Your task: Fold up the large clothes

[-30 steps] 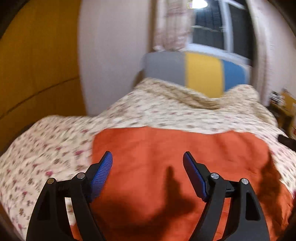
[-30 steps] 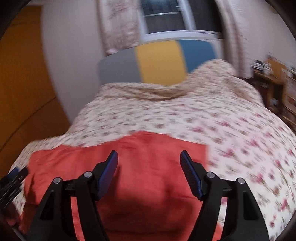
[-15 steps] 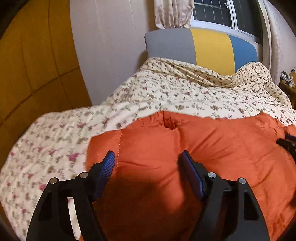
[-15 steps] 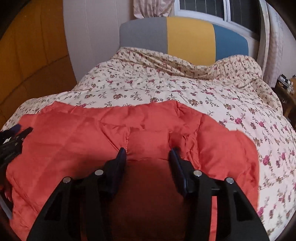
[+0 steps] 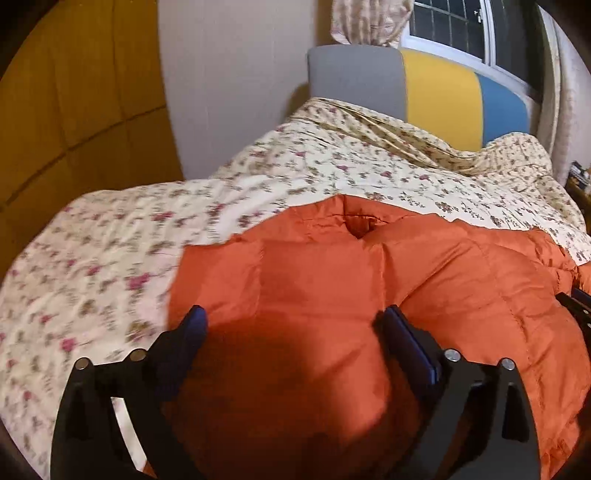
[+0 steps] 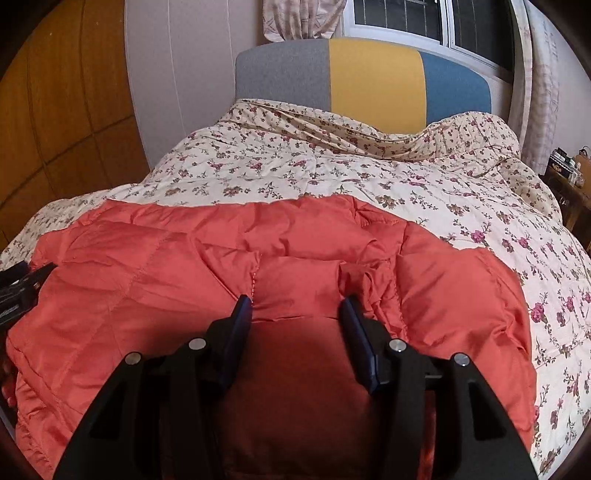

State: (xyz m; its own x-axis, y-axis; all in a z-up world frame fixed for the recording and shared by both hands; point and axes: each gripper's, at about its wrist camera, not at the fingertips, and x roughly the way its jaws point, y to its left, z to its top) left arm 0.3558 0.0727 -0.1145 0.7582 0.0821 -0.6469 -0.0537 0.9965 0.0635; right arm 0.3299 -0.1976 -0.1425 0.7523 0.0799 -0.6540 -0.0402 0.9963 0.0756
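Note:
An orange quilted padded jacket (image 5: 424, 280) lies spread on the floral quilt of the bed; it also shows in the right wrist view (image 6: 184, 266). My left gripper (image 5: 293, 325) is open, its jaws pressed down astride the jacket's left part. My right gripper (image 6: 295, 310) is partly closed, its jaws astride a raised bunch of the jacket fabric near the right side. The left gripper shows at the left edge of the right wrist view (image 6: 22, 284), and the right gripper at the right edge of the left wrist view (image 5: 576, 306).
The bed's floral quilt (image 6: 369, 173) stretches beyond the jacket to a grey, yellow and blue headboard (image 6: 369, 85). A yellow wooden wardrobe (image 5: 74, 92) stands at the left. A window with curtains (image 6: 424, 18) is behind; a cluttered desk (image 6: 569, 173) is at the right.
Both grippers have come down onto the jacket. The right jaws have narrowed around a bunch of fabric. The jacket has puffed up and wrinkled around them.

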